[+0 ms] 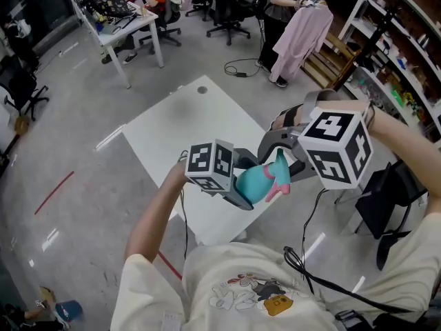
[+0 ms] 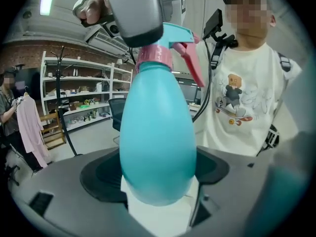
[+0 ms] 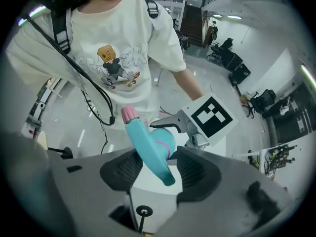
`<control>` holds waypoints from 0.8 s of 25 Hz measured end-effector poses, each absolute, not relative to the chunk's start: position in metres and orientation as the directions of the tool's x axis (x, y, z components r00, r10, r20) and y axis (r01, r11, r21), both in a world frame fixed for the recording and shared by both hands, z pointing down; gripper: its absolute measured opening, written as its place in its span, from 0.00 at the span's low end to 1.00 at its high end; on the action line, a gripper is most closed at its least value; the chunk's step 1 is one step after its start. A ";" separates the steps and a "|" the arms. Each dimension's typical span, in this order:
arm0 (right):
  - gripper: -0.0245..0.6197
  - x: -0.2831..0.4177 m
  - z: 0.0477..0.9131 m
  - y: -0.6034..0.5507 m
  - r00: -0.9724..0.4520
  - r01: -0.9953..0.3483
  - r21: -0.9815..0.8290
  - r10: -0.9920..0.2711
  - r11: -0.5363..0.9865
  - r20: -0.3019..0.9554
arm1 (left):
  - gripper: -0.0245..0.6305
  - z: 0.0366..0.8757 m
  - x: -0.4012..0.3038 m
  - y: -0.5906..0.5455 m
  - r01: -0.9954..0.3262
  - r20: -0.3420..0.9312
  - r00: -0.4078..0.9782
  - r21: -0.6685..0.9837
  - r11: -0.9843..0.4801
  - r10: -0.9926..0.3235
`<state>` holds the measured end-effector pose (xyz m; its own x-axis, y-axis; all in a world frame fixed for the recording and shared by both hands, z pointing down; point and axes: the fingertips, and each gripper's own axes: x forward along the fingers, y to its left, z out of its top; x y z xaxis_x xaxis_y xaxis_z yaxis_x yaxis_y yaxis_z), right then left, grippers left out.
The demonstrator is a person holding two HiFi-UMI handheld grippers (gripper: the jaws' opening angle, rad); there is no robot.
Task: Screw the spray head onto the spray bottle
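My left gripper (image 1: 247, 183) is shut on a turquoise spray bottle (image 1: 251, 185) and holds it in the air in front of the person's chest. In the left gripper view the bottle (image 2: 158, 132) stands upright between the pads, with a pink collar and the teal spray head (image 2: 175, 33) with its pink trigger on top. My right gripper (image 1: 281, 163) reaches over that spray head (image 1: 279, 171). In the right gripper view the spray head (image 3: 145, 144) lies slantwise between the pads, narrower than the space between them. This gripper (image 3: 158, 169) is open.
A white table (image 1: 186, 129) stands below and beyond both grippers. A black cable hangs along the person's white T-shirt (image 1: 262, 281). Further off are a desk with office chairs (image 1: 131, 19), a pink garment on a rack (image 1: 300, 33) and shelves (image 1: 400, 54).
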<state>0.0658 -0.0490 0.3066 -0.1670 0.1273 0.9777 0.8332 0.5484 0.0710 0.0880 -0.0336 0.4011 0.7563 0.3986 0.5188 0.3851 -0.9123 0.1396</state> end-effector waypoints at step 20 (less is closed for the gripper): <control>0.25 0.066 0.312 -0.104 -0.227 0.429 -0.005 0.114 0.903 0.967 | 0.66 0.405 0.087 -0.116 -0.214 0.617 0.755 -0.090 -0.973 -0.223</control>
